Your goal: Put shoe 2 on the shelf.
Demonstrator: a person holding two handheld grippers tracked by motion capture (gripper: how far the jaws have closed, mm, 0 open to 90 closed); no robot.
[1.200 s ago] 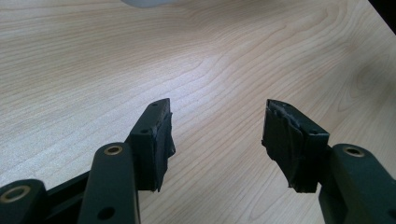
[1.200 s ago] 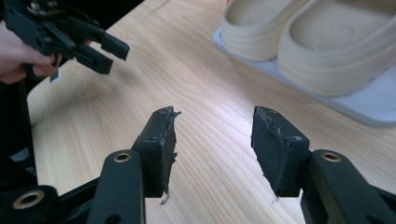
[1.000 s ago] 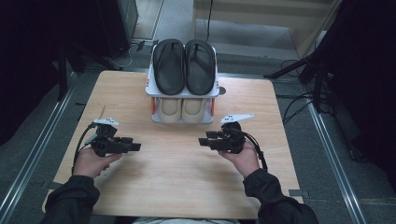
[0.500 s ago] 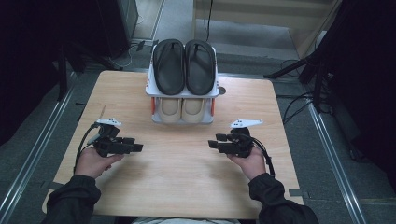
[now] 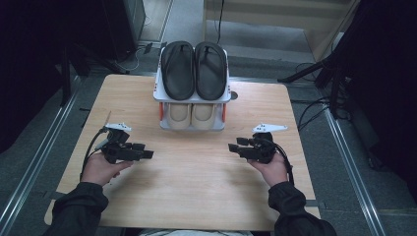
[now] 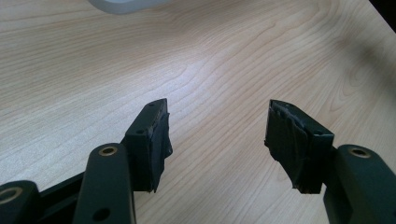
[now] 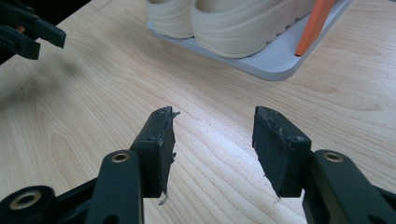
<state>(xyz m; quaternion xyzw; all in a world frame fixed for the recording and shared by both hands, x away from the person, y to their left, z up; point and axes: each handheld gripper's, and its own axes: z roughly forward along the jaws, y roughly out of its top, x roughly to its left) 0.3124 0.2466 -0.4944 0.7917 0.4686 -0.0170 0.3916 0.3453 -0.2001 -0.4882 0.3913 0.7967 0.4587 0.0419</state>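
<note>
Near shoe rack (image 5: 192,98): left gripper (image 5: 142,154), right gripper (image 5: 235,147) agape; both empty

A pale wooden table (image 5: 196,191) with visible grain carries a small two-tier shoe rack (image 5: 193,97) set at the middle of its far edge. A pair of black sandals (image 5: 193,70) lies side by side on the top tier; a pair of cream shoes (image 5: 191,114) sits on the grey bottom tray, between orange uprights.
</note>
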